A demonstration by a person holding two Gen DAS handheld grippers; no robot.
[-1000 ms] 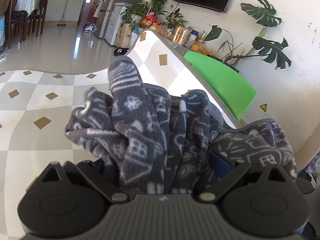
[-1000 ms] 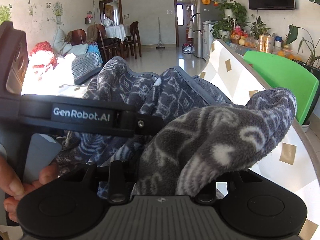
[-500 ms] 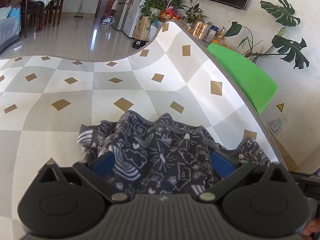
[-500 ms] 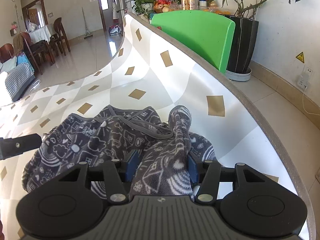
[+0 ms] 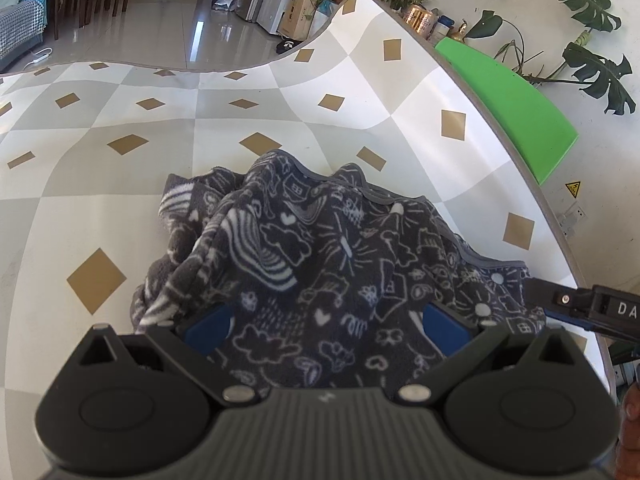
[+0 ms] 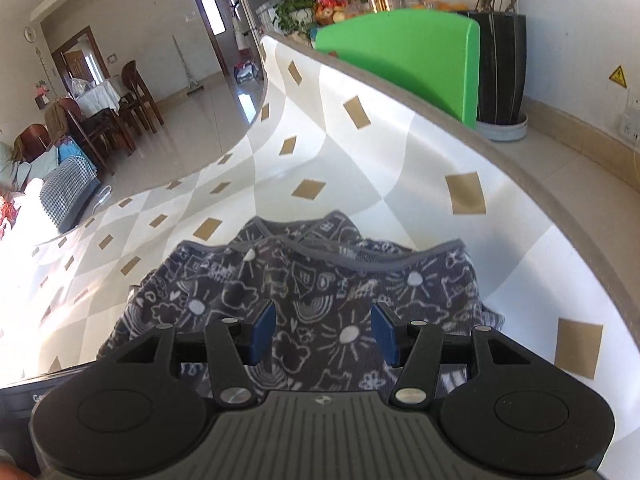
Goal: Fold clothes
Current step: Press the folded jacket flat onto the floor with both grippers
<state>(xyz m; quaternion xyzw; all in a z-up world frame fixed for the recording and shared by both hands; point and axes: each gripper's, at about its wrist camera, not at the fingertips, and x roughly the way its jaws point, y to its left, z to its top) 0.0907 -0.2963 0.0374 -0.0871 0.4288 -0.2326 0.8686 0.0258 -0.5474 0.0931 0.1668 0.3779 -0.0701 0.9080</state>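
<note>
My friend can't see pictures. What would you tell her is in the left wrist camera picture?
A dark grey fleece garment with white doodle drawings lies bunched on a checked table, between the open blue-padded fingers of the left gripper. The right gripper pokes in from the right edge.

both wrist views close over one garment (image 5: 320, 248).

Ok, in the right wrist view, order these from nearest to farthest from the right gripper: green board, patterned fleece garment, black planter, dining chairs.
1. patterned fleece garment: between the open fingers of the right gripper, on the table.
2. green board: past the table's far edge, ahead and right.
3. black planter: just behind the board, right.
4. dining chairs: far across the room, left.
</note>
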